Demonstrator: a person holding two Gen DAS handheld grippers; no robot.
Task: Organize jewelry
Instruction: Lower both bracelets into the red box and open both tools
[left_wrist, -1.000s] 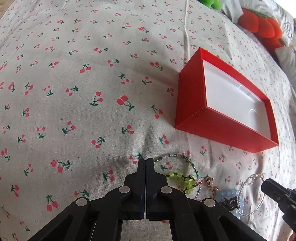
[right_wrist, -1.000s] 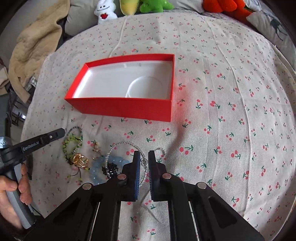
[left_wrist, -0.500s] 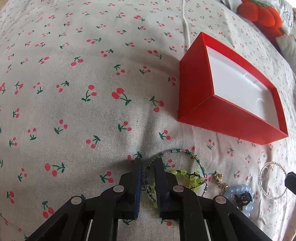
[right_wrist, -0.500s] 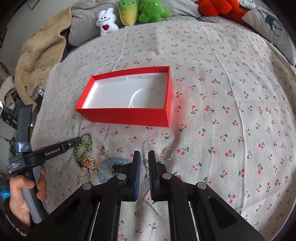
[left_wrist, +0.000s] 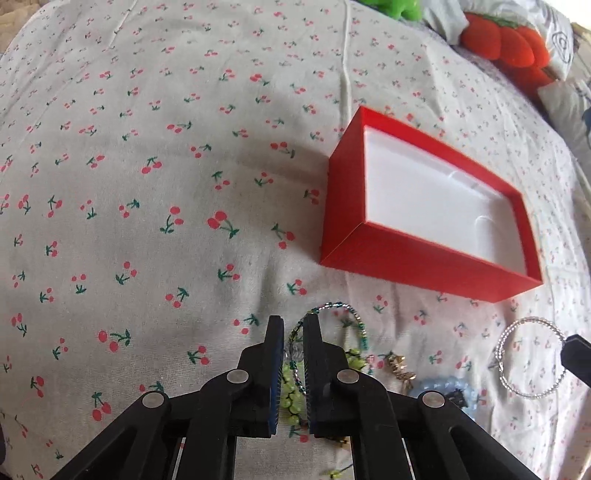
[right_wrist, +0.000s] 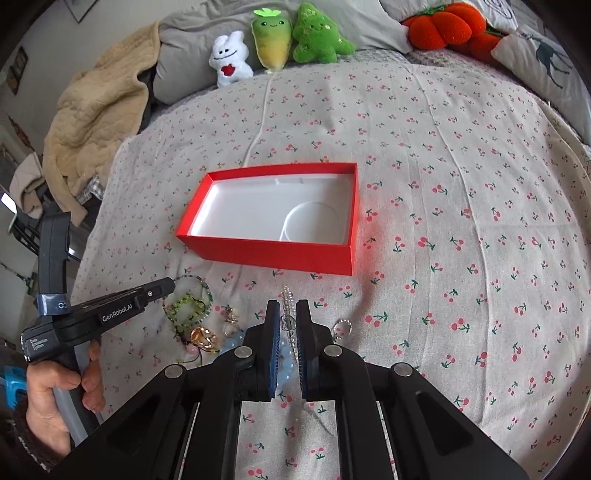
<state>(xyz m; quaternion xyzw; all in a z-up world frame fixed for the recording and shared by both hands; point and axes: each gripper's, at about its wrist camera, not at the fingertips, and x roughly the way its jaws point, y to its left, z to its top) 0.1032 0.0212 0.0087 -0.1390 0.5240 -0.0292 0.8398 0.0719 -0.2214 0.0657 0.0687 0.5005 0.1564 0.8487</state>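
Both tongs higher now: left tongs (left_wrist: 293, 332) just-closing on beaded bracelet (left_wrist: 334, 314), right tongs (right_wrist: 284, 317) clamped on silver chain (right_wrist: 287, 302) edge-on, pointing boxward.

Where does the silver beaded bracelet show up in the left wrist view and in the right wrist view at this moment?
Left wrist view: silver beaded bracelet at the right edge, a loop held by the right gripper's tip.
Right wrist view: the same bracelet at lower centre, seen edge-on between the right gripper's pads.
Shared landmark: the red box, beyond the bracelet in both views.
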